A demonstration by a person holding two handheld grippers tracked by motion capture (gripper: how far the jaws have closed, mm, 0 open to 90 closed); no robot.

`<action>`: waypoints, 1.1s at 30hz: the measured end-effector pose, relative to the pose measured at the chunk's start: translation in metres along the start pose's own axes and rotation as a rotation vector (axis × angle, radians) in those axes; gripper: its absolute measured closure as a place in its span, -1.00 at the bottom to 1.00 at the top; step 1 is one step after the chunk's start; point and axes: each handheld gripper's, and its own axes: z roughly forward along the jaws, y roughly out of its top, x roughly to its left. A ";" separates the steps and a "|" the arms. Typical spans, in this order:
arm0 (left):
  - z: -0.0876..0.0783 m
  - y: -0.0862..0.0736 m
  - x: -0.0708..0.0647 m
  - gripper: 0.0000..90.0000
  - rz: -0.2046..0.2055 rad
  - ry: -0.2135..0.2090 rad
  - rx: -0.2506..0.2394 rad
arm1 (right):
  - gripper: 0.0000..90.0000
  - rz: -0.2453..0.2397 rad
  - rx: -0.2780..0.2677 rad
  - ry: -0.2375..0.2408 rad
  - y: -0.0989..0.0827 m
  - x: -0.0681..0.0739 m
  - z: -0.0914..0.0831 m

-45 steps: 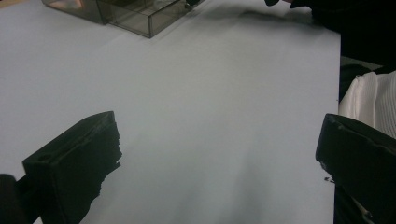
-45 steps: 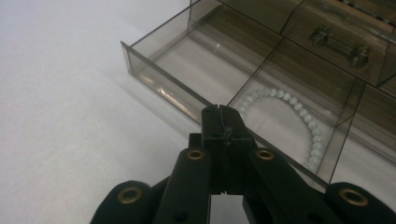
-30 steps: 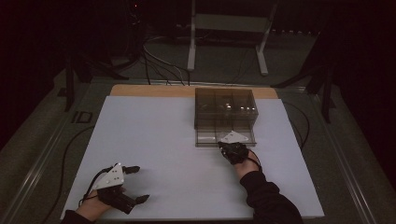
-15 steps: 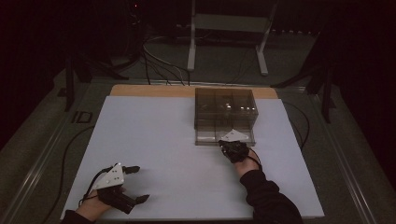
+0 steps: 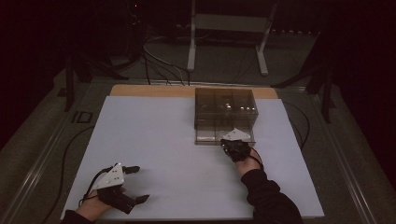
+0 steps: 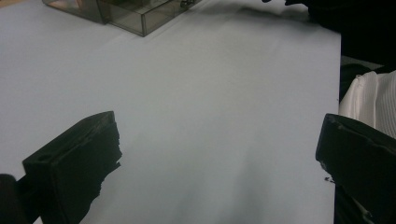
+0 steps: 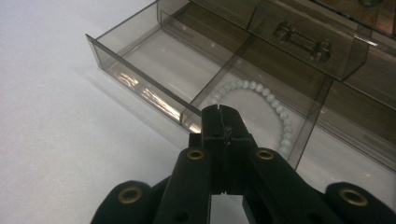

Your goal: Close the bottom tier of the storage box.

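Nothing has shifted: the right claw [image 7: 219, 122] stays clenched empty at the open drawer [image 7: 140, 88] front (bracelet [image 7: 261, 105] inside), ready to push; the left claw [image 5: 133, 184] rests released.

The closed black right gripper [image 7: 221, 114] hides part of the white bead bracelet [image 7: 275, 109] in the smoky see-through plastic drawer [image 7: 140, 77]. It may be pinching the drawer's front wall, but that spot is hidden. The drawer's right end is cut off.
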 end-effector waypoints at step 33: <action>0.000 0.000 0.000 -1.00 -0.003 -0.001 0.002 | 1.00 0.003 0.018 -0.035 0.005 -0.012 0.008</action>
